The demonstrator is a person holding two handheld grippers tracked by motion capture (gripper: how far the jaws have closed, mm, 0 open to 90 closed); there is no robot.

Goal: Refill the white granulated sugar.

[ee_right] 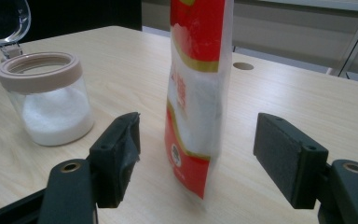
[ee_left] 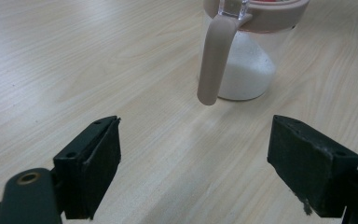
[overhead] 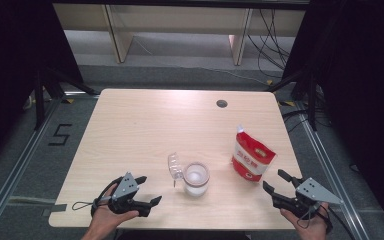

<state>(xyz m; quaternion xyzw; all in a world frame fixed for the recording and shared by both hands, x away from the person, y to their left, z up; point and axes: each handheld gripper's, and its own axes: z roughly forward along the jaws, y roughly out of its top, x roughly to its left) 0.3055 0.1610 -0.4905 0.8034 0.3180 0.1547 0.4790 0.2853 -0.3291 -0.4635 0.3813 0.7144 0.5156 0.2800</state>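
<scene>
A clear jar (overhead: 196,179) with a beige rim holds white granules and stands near the table's front middle, its clear lid (overhead: 175,166) flipped open to the left. A red and white pouch (overhead: 252,160) stands upright to its right. My left gripper (overhead: 150,189) rests open at the front left, jaws aimed at the jar (ee_left: 242,70) and its beige handle (ee_left: 213,60), a short way off. My right gripper (overhead: 274,180) is open at the front right. The pouch (ee_right: 196,93) stands in line with the gap between its jaws, and neither pad touches it.
The light wooden table (overhead: 145,125) has a round cable hole (overhead: 222,103) at the back right. In the right gripper view the jar (ee_right: 51,102) stands left of the pouch. Dark frames and cables surround the table on the floor.
</scene>
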